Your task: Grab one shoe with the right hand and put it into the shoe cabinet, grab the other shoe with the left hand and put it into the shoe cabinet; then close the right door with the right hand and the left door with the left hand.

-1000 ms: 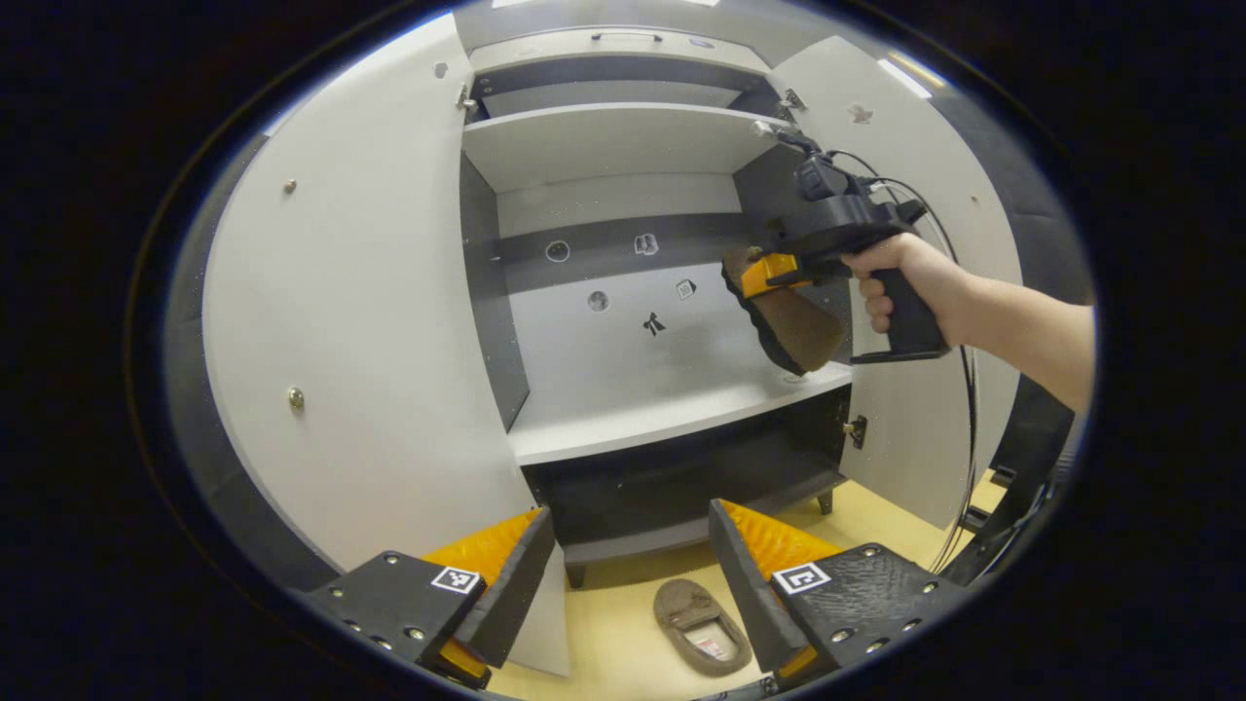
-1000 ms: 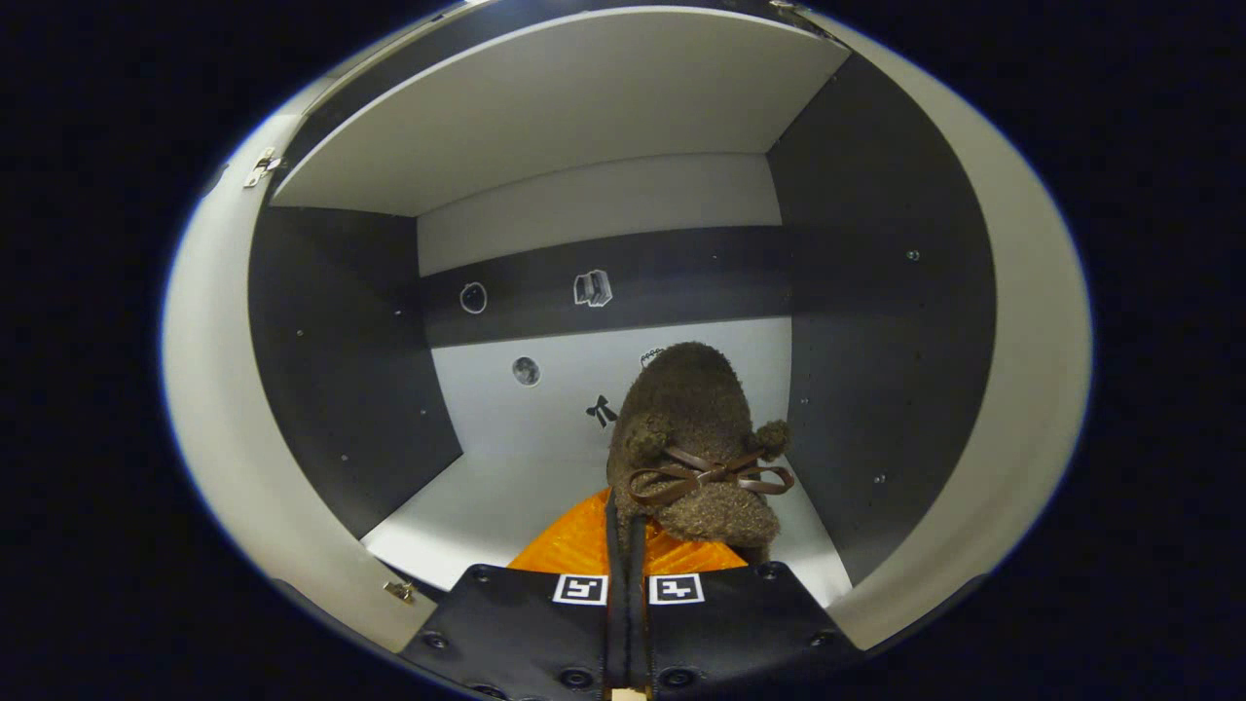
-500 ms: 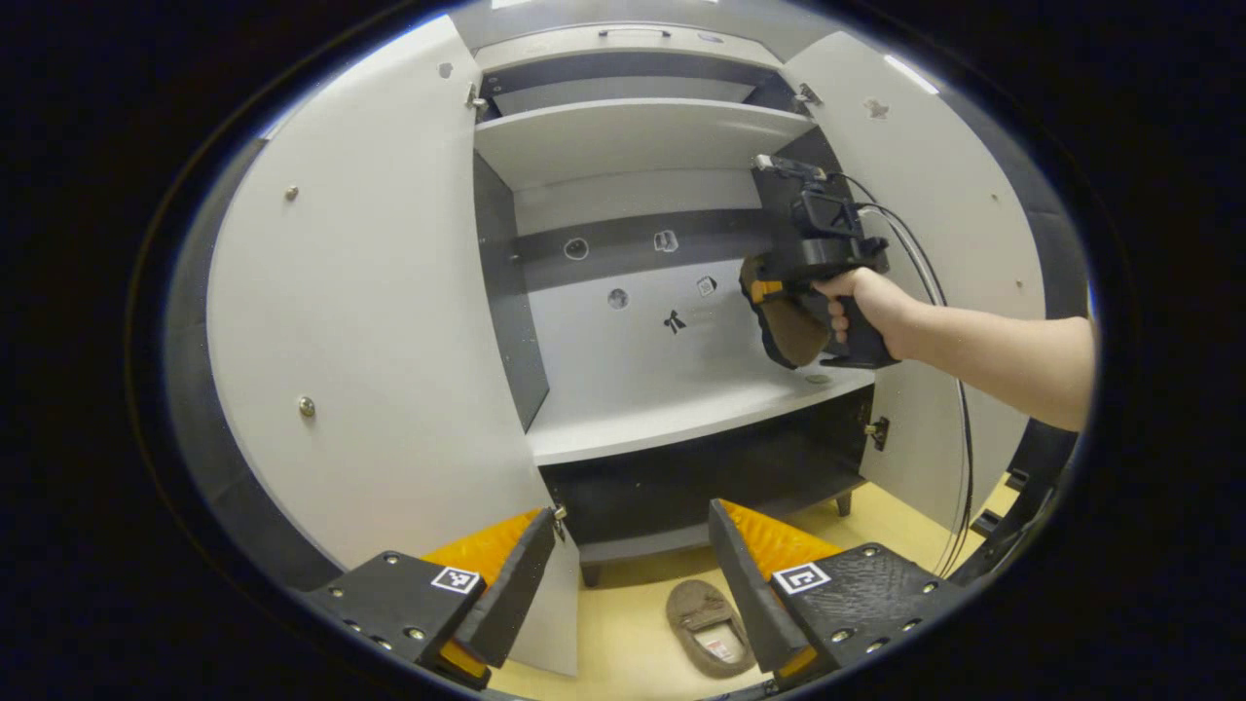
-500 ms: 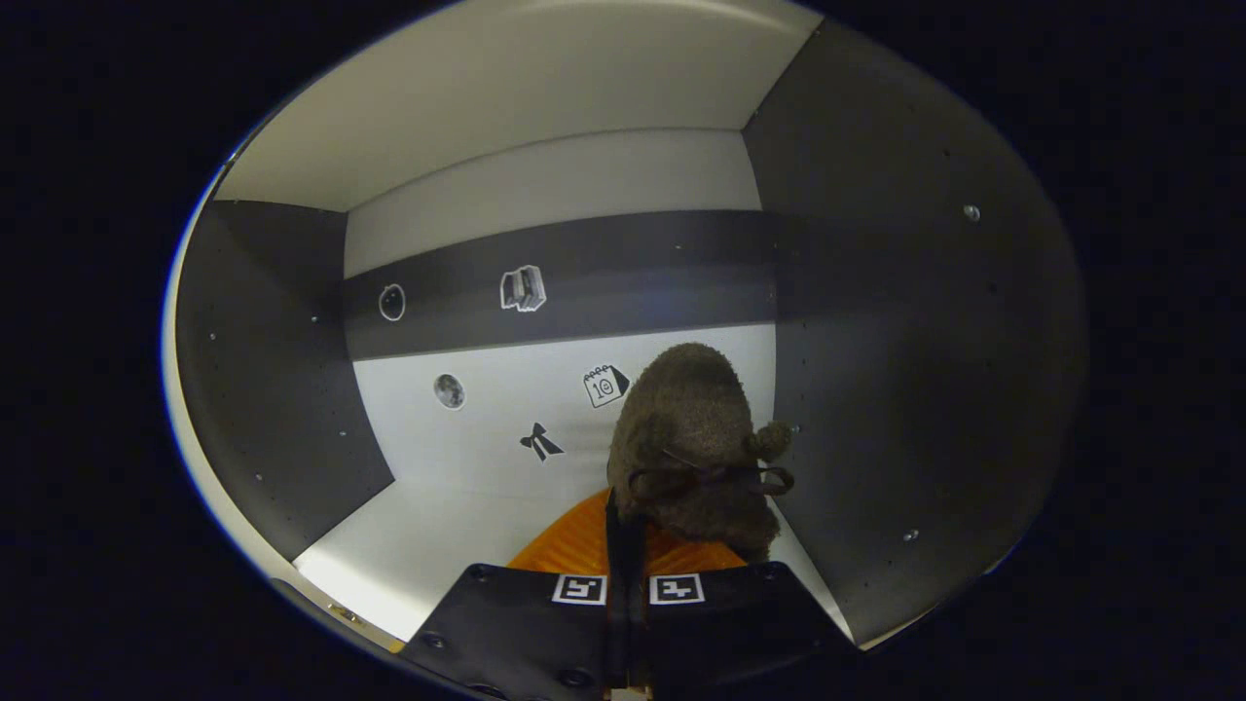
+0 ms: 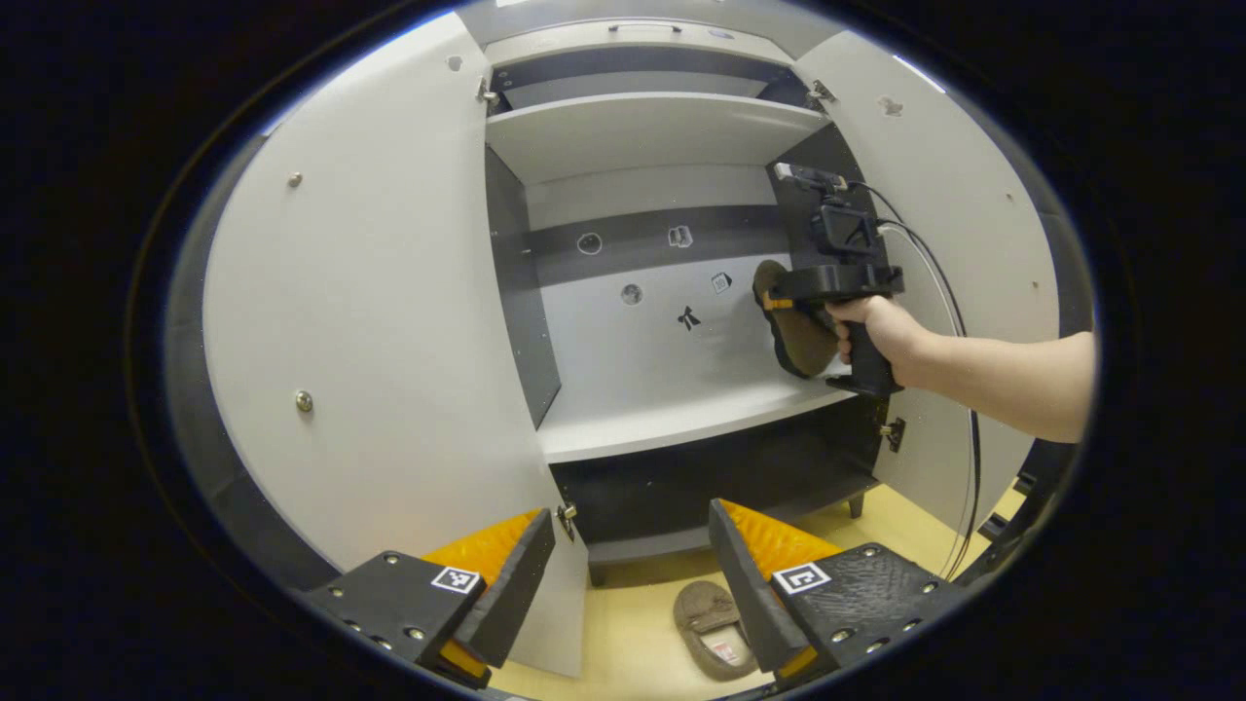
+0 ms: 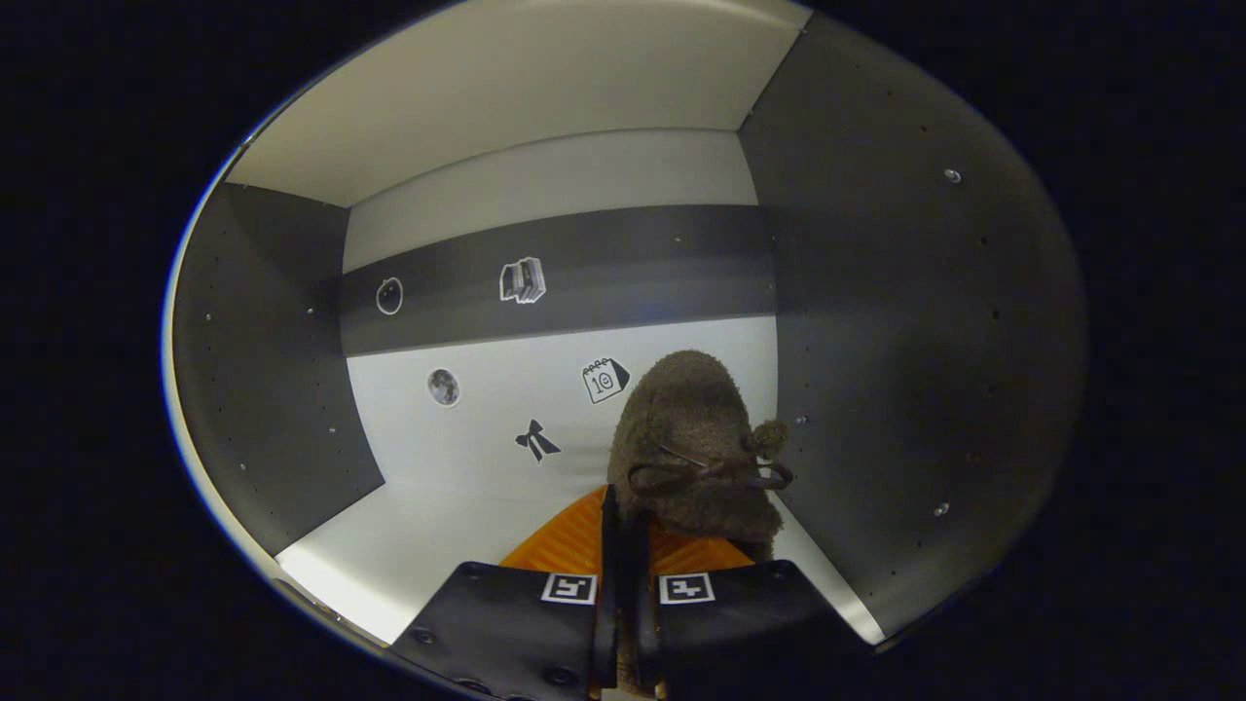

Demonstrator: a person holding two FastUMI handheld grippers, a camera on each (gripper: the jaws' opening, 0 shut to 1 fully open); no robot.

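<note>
Right gripper (image 6: pixel 628 545) clamps the shoe (image 6: pixel 693 443) inside the cabinet (image 5: pixel 672 419). Advise lowering to the shelf before release. Left gripper (image 5: pixel 631 545) gapes wide, empty.

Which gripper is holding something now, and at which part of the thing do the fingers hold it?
The right gripper holds a brown fuzzy shoe at its heel end, toe pointing into the cabinet. The left gripper is open and holds nothing.

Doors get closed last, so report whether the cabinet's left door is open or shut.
Open. The left door is swung wide off the cabinet, leaving the shelf inside exposed.
</note>
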